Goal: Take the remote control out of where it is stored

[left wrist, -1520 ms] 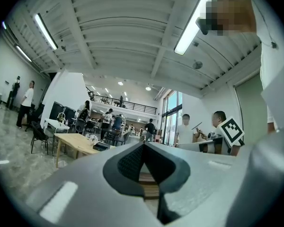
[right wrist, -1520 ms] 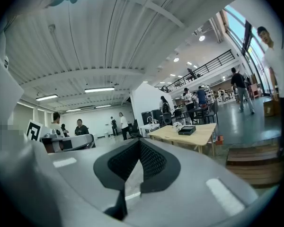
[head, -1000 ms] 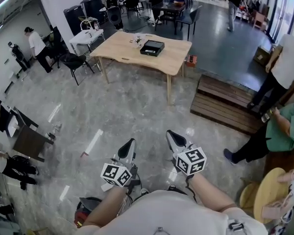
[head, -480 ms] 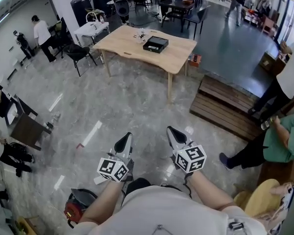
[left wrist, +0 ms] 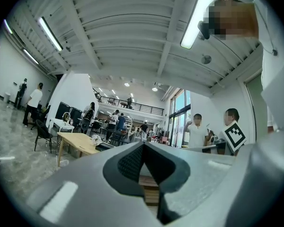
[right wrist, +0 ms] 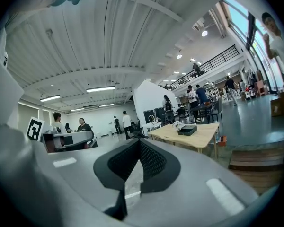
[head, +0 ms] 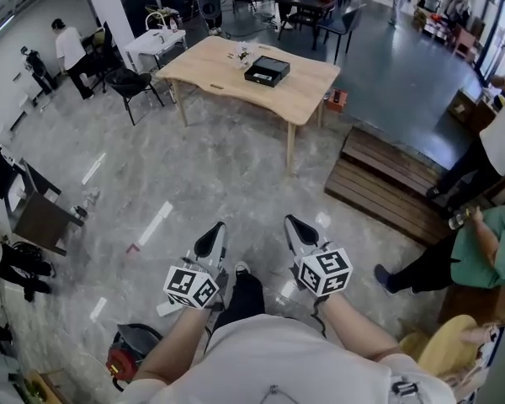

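The left gripper and the right gripper hang side by side close to the person's body. Each has its jaws together at the tips, with nothing between them. Just below and ahead of the jaws there is only grey polished stone floor. Well ahead of both pairs of jaws, across that floor, stands a light wooden table. On it lies a flat black rectangular box, with some small pale items just beside it. No remote control shows in any view; it is probably inside that box, though I cannot tell. The step in hand looks like the approach. The next move calls for bringing the jaws to the table and parting them to open the box.
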Tool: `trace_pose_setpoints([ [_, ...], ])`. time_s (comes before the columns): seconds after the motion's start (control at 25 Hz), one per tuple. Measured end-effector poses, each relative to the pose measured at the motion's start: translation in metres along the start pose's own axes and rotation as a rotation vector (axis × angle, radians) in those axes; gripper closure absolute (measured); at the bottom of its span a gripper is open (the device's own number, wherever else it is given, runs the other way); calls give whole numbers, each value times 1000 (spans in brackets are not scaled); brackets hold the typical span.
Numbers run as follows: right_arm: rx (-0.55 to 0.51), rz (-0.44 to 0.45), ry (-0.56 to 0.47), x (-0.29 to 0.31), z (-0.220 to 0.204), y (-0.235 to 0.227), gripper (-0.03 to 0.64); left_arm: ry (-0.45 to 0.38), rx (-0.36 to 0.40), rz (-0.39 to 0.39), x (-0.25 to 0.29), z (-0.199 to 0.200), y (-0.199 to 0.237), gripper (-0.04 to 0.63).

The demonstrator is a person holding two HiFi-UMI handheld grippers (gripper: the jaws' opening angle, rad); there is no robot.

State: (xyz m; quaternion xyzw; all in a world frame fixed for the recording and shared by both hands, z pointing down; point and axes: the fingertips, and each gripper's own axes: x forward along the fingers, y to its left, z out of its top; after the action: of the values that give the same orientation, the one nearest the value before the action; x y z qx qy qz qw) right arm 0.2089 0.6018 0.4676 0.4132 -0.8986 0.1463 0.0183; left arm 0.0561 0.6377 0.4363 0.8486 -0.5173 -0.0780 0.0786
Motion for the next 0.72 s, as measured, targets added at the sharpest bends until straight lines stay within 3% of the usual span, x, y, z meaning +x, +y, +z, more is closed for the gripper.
trace_pose_setpoints([
  [0.48, -5, -51, 15, 115, 27, -39, 589, 15, 20, -53, 102, 15, 86, 595],
  [0.72, 8, -90, 13, 188, 41, -59, 589, 37, 19, -81, 153, 21, 150, 595],
])
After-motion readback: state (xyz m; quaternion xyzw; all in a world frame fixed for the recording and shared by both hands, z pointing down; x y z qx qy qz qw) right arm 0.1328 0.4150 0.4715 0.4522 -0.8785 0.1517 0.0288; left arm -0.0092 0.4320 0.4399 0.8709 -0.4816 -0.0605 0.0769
